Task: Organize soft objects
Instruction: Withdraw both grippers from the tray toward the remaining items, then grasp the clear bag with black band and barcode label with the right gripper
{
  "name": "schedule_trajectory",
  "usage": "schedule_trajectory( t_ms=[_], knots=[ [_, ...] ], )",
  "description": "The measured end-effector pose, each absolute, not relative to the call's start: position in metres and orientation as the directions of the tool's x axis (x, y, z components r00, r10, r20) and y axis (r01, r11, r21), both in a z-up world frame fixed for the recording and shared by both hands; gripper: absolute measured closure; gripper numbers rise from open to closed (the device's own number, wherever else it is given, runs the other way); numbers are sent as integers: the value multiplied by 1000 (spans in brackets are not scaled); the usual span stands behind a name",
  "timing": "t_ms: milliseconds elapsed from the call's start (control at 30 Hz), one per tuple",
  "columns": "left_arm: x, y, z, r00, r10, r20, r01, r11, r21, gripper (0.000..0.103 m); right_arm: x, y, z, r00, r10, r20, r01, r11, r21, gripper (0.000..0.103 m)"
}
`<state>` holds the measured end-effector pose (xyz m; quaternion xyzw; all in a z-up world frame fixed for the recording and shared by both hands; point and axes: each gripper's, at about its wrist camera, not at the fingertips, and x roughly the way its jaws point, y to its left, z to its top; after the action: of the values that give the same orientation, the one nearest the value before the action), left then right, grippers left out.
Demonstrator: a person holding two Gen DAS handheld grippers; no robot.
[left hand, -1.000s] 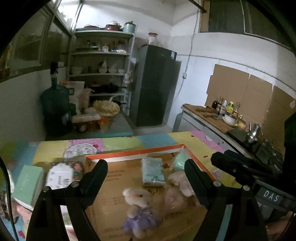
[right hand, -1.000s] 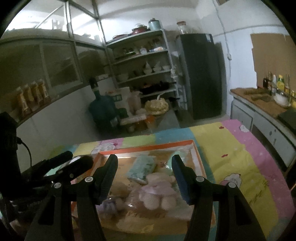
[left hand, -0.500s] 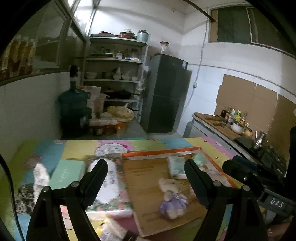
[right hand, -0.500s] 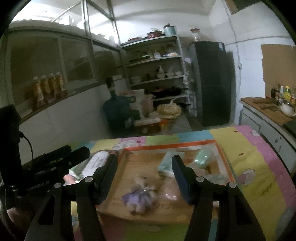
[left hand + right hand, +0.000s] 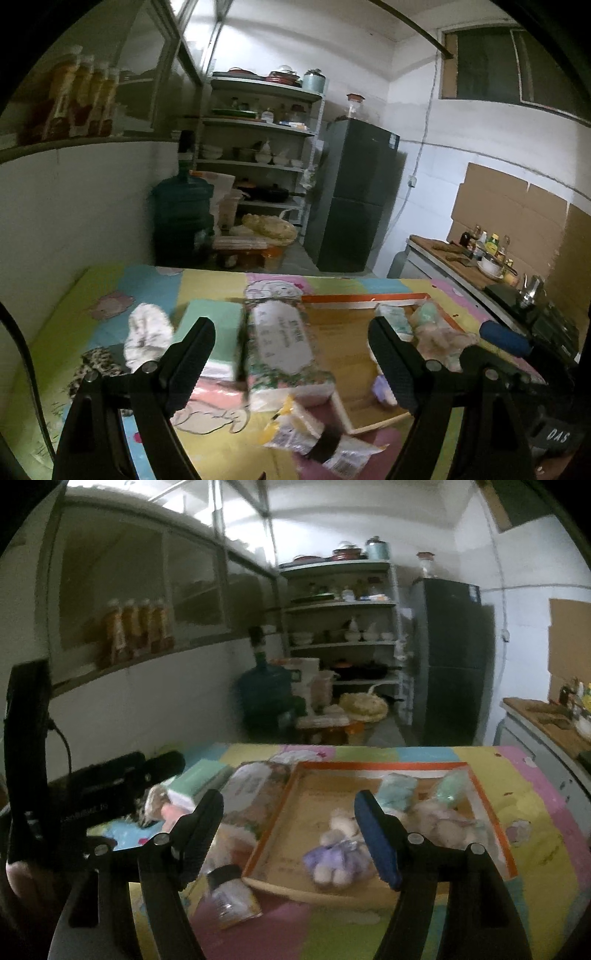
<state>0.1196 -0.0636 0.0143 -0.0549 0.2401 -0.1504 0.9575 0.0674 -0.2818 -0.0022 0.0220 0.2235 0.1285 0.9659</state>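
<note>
A: Where are the soft things?
B: On the counter [image 5: 535, 805], which is covered by a cartoon-print mat. An orange-rimmed tray [image 5: 380, 766] holds a plush bear in a purple dress [image 5: 338, 849], a second pale plush [image 5: 443, 819] to its right, and two green packs [image 5: 399, 788] at the far side.

A: And outside the tray?
B: A floral tissue pack [image 5: 284, 343] lies just beside the tray's left rim. A green box [image 5: 218, 332] lies left of that, then a white sock [image 5: 146, 332] and a leopard-print cloth [image 5: 99, 365]. A small crinkled packet [image 5: 314, 435] lies nearest the camera.

A: State of the left hand-held gripper [image 5: 291, 365]?
B: Spread wide, nothing between the fingers; it hangs above the tissue pack.

A: The right hand-held gripper [image 5: 288, 834]?
B: Also spread, its jaws having just been opening, with nothing pinched. It hangs above the tray's left rim, the bear just beyond its right finger.
</note>
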Motion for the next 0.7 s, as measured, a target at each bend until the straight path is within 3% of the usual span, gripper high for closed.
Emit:
schedule_trajectory(
  t_ms=[233,500,700],
  knots=[
    [108,-34,7,857,-274,-437,218,960,-175,18,64,-245,-35,793,329,-512,-357,933,45,28],
    [107,-6,-8,848,-257,-464,176,962,-211,18,70,-230,-93,663,415,-623,-438,890,127,28],
    [107,16,-20,844,-232,-484,133,964,-231,18,79,-221,-113,619,430,-657,-438,884,166,27]
  ],
)
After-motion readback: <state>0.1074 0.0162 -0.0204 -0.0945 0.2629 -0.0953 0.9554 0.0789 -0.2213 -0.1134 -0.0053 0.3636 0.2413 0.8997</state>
